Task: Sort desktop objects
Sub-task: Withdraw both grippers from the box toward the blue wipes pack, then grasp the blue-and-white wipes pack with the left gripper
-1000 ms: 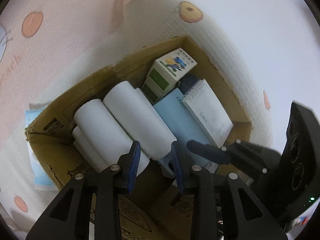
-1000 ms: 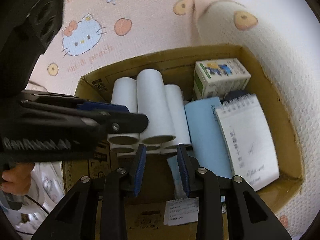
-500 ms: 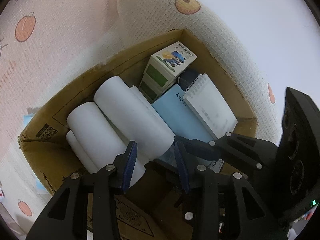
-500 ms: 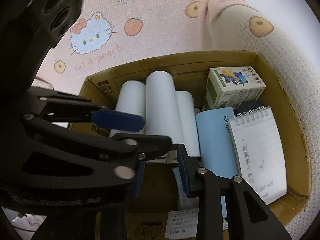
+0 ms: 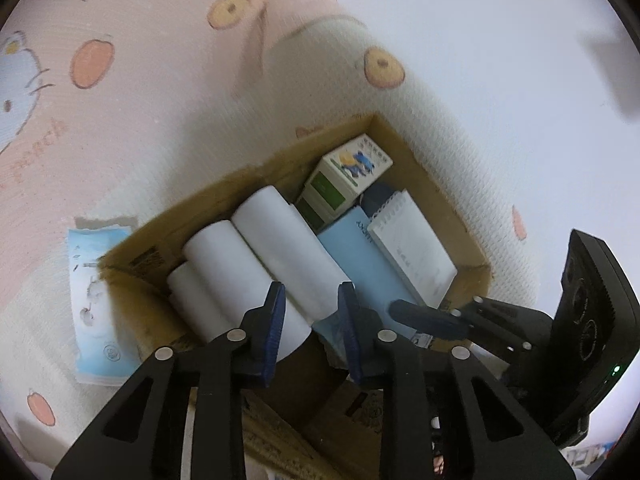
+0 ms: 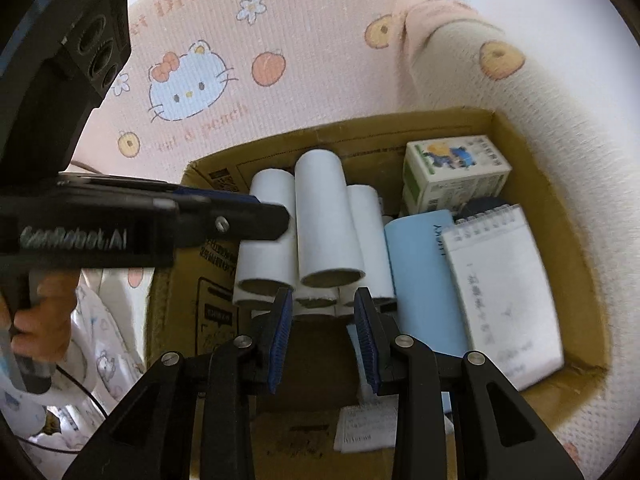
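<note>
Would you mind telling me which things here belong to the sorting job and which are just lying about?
Part of the job:
cardboard box
white rolls
printed carton
blue booklet
spiral notepad

Lying about:
patterned blanket
blue packet beside the box

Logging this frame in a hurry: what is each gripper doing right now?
Left gripper: jaws closing, nothing gripped, above the white paper rolls in the brown cardboard box.
Right gripper: open, empty.

A pink-and-cream waffle-textured blanket (image 6: 304,92) printed with cartoon cats and peaches fills the background, against a plain white wall (image 5: 500,60)
</note>
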A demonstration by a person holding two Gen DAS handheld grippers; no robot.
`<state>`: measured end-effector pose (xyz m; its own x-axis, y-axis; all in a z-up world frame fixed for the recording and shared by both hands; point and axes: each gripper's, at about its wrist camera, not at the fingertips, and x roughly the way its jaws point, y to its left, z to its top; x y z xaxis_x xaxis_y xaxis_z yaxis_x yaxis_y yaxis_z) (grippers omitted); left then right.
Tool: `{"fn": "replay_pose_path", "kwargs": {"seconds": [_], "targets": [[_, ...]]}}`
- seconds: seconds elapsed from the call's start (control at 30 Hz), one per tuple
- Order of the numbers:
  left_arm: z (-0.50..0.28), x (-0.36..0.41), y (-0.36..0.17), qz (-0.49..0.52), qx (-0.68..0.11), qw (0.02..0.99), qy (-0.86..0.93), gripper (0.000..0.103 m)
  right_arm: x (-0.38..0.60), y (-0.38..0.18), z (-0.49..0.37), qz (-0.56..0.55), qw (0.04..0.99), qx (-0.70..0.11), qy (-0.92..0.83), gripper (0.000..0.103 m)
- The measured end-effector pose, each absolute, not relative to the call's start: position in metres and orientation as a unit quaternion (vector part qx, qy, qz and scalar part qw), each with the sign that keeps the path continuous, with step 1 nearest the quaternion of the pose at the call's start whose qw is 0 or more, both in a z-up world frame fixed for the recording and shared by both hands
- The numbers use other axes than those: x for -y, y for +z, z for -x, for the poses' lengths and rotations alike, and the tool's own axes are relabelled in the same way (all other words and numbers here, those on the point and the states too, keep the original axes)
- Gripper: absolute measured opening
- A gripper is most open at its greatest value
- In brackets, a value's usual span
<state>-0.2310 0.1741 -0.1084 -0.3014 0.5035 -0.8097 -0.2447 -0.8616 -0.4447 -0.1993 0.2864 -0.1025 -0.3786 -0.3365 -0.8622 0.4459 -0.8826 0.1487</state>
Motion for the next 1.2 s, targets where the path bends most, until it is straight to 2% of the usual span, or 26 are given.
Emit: {"fn": "replay_pose_path", "kwargs": {"seconds": [0.27,0.37,0.43,0.47,0.5,0.83,1.0,1.2], "targets": [[0.179,-0.126,-0.087,0.460,0.147,0.226,0.846,0.028,-0.282,-0.069,0.165,-0.478,0.225,-0.085,-0.845,0.029],[0.157,-0.104,-0.086,0.431,0.153,0.196,0.867,0.028,-0.270,-0.062,0.154,-0.471,0.229,-0.103,-0.846,0.029],[0.146,-0.090,-0.088,0.422,0.151,0.171,0.877,0.024,-0.262,-0.059,0.146,-0.466,0.235,-0.112,-0.845,0.029],[0.141,-0.082,-0.091,0.422,0.153,0.163,0.879,0.018,-0.256,-0.056,0.142,-0.465,0.239,-0.118,-0.844,0.029],[0.138,-0.075,-0.094,0.422,0.157,0.159,0.878,0.016,-0.252,-0.056,0.140,-0.464,0.241,-0.122,-0.844,0.029],[0.109,-0.002,-0.146,0.454,0.235,0.089,0.855,0.016,-0.194,-0.048,0.114,-0.441,0.291,-0.152,-0.836,0.029],[0.104,0.029,-0.158,0.448,0.257,0.070,0.854,0.016,-0.154,-0.059,0.102,-0.426,0.332,-0.175,-0.823,0.029],[0.097,0.053,-0.207,0.476,0.283,0.055,0.831,0.016,-0.114,-0.087,0.090,-0.416,0.345,-0.198,-0.818,0.029]]}}
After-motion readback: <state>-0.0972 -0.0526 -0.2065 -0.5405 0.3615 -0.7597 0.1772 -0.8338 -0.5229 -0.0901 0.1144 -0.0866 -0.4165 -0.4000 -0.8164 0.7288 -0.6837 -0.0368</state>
